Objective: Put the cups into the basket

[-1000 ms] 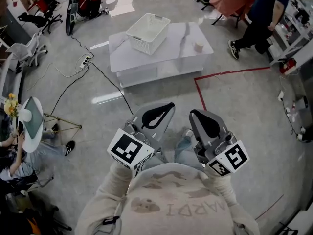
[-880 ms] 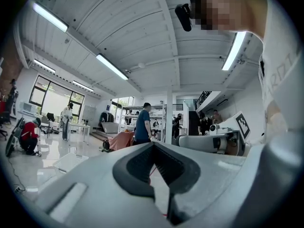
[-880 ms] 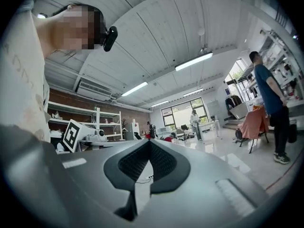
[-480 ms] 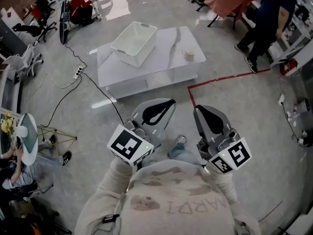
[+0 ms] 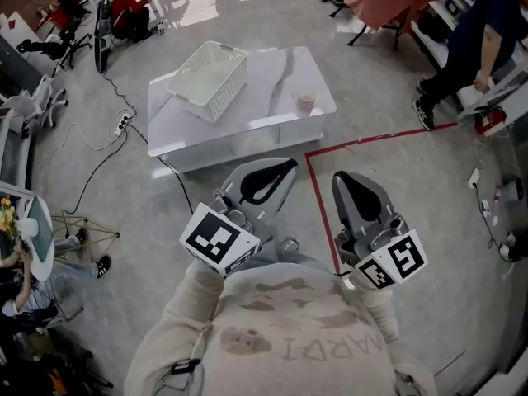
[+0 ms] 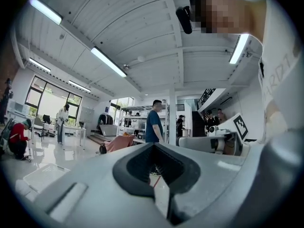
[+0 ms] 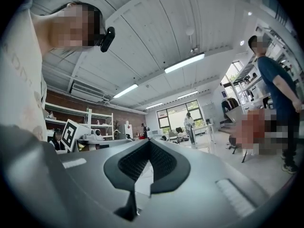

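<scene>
A white lattice basket [image 5: 206,79] stands on the left part of a low white table [image 5: 264,122] several steps ahead in the head view. One pale cup [image 5: 306,101] sits alone on the table's right part, apart from the basket. My left gripper [image 5: 268,180] and right gripper [image 5: 356,190] are held close to my chest, far short of the table, jaws together with nothing between them. The left gripper [image 6: 156,167] and the right gripper [image 7: 148,167] point up at the ceiling and the room, so neither gripper view shows the cup or basket.
A red tape line [image 5: 371,139] runs on the floor right of the table. A black cable [image 5: 107,159] and a power strip [image 5: 122,122] lie at the left. A person in dark clothes [image 5: 478,48] bends at the right edge. Chairs and another person [image 5: 25,287] line the left.
The table with basket and cup has slid left and lower in the head view, and looks closer. Both grippers stay shut near my chest. The person at the right has shifted further right.
</scene>
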`<state>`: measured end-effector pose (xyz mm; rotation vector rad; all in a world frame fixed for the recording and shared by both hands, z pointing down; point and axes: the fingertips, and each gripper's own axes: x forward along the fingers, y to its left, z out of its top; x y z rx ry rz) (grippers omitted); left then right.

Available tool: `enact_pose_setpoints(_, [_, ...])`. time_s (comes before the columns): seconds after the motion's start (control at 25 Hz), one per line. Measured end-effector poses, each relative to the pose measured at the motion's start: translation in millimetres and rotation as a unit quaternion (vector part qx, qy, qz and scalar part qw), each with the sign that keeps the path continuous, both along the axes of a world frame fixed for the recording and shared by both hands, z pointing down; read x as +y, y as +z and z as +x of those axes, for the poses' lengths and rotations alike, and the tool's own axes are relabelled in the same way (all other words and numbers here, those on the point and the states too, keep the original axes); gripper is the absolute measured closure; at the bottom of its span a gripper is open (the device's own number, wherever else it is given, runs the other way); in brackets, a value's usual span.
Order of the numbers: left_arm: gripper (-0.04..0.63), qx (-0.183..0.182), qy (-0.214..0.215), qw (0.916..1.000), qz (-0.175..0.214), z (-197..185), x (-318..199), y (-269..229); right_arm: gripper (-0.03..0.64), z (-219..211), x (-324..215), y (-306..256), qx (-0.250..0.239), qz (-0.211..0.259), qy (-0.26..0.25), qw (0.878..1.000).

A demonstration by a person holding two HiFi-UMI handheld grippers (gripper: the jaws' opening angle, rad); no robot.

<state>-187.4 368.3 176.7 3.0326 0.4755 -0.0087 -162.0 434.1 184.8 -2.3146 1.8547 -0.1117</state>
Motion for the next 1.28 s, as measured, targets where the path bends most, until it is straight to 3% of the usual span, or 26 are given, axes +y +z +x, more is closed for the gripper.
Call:
enact_pose_setpoints(0.48, [0.594, -0.017, 0.033, 0.9993, -0.008, 91, -34, 17, 0.591, 80, -29, 19, -0.016, -0.003, 0.029, 0.999])
enact_pose_setpoints(1.0, [0.594, -0.019, 0.092, 0.9956, -0.005, 223, -144, 10, 0.591, 208, -143, 9, -0.014, -0.002, 0.081, 0.997])
enact_pose_setpoints(1.28, [0.595, -0.02, 0.124, 0.9921, 0.001, 260, -185, 22, 0.591, 241, -182, 24, -0.008, -0.015, 0.117, 0.993])
